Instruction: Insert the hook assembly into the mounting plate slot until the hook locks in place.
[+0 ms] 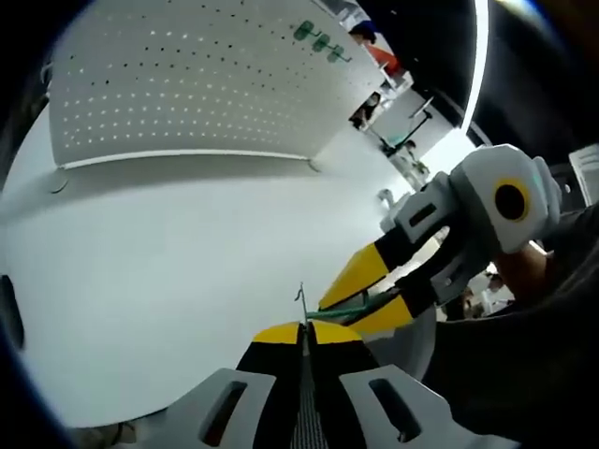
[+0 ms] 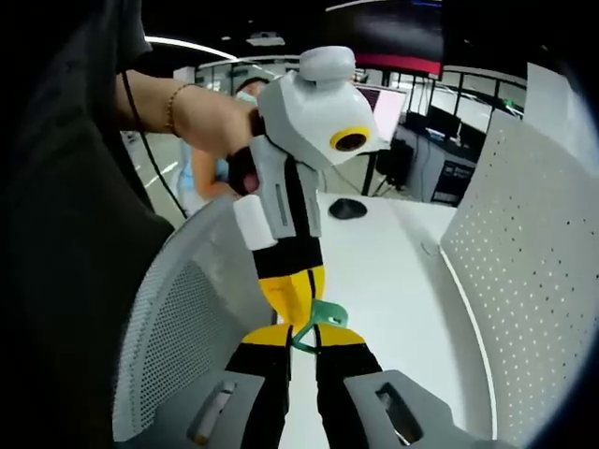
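Observation:
The hook assembly is a green plastic hook (image 2: 319, 320) with a thin metal wire (image 1: 300, 296). My left gripper (image 1: 304, 330) is shut on the wire, which sticks up from its yellow tips. In the left gripper view the right gripper (image 1: 377, 293) comes in from the right, its jaws closed around the green hook (image 1: 361, 307). My right gripper (image 2: 304, 337) grips that green hook in its own view, tip to tip with the left gripper (image 2: 294, 297) reaching down from above. The white perforated mounting plate (image 1: 187, 84) stands upright at the table's back, apart from both grippers, also visible as the mounting plate (image 2: 524, 271).
Green hooks (image 1: 318, 39) hang on the plate's far top corner. A white table (image 1: 168, 253) lies below the grippers. A grey mesh chair back (image 2: 182, 327) is close on the left, a black mouse (image 2: 347, 208) rests further back, and a person's hand (image 2: 201, 117) holds the left gripper.

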A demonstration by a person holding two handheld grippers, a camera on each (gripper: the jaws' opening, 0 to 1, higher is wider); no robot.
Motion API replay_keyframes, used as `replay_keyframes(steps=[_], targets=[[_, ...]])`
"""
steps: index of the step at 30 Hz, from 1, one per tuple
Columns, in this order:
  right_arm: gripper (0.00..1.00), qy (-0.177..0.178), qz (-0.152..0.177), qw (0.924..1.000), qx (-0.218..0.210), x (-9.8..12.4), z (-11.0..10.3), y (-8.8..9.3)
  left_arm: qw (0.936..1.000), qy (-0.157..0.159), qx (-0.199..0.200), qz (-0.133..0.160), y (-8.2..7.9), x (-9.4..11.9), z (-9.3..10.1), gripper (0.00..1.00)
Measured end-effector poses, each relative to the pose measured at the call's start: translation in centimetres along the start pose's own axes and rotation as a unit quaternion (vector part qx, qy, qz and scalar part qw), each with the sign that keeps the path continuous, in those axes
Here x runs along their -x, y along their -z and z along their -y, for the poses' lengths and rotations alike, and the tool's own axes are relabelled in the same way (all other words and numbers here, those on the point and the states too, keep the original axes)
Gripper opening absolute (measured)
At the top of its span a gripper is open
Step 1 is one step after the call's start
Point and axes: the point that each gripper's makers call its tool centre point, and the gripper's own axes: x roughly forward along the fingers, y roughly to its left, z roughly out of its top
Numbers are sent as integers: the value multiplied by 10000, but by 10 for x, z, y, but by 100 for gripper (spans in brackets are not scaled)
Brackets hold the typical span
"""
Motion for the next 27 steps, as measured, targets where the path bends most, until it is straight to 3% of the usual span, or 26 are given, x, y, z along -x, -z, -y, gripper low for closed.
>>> replay_keyframes(steps=[12,18,27], targets=[[14,196,121,9993,-279,7,8,-1,9998,-64,51,173,0,2,-4,2],[12,405,199,9983,-372,16,13,2,9978,-363,54,561,-13,9,-10,2],[13,615,352,9925,-992,27,19,13,9929,-706,-126,945,-25,14,-19,2]])
